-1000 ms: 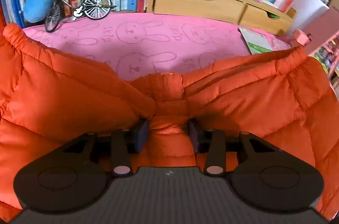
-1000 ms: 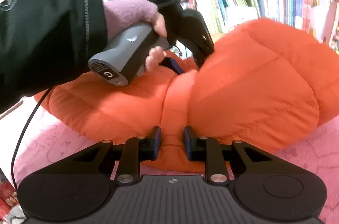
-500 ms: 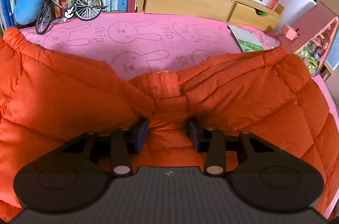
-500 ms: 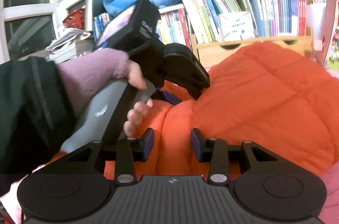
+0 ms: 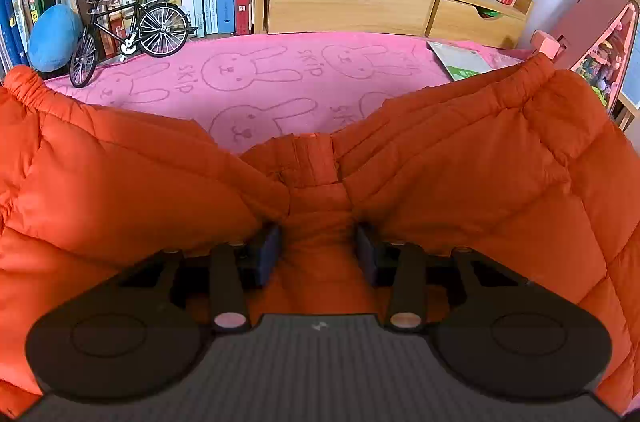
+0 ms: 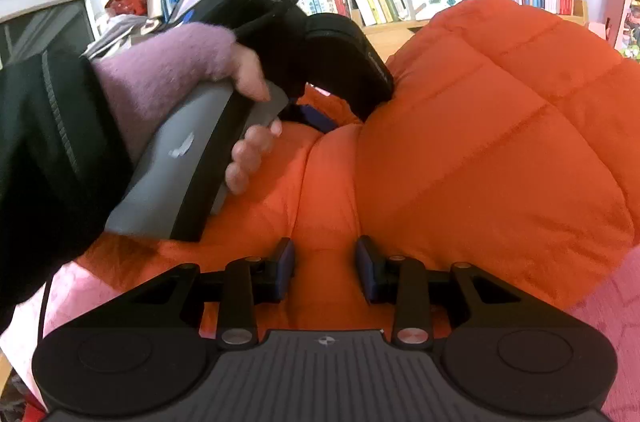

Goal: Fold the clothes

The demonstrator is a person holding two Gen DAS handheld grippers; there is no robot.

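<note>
**Orange quilted jacket gripped at two points, right jaws now wider**

Left wrist view: orange puffy fabric fills the frame. The jacket [image 5: 460,182] lies on the pink mat [image 5: 280,78], and the left gripper [image 5: 318,250] pinches a ridge of it between its pads. Over the last second this grip has not changed; only the view has tipped, so more mat shows beyond the jacket. Two elastic-edged hems rise either side of the pinched ridge. Beyond the jacket the mat is bare up to the toy bike [image 5: 128,30] on the left and a booklet [image 5: 460,62] on the right, so there is room to carry a fold that way.

Right wrist view: the right gripper [image 6: 324,270] has spread its jaws since a second ago. They straddle a fold of the jacket [image 6: 500,162], and I cannot tell whether the pads press it. My judgement is that this hold is being eased or reset while the left one keeps the cloth. Above the jacket, a hand [image 6: 248,126] holds the left gripper, crowding that side. Pink mat shows at the jacket's lower right edge.
</note>
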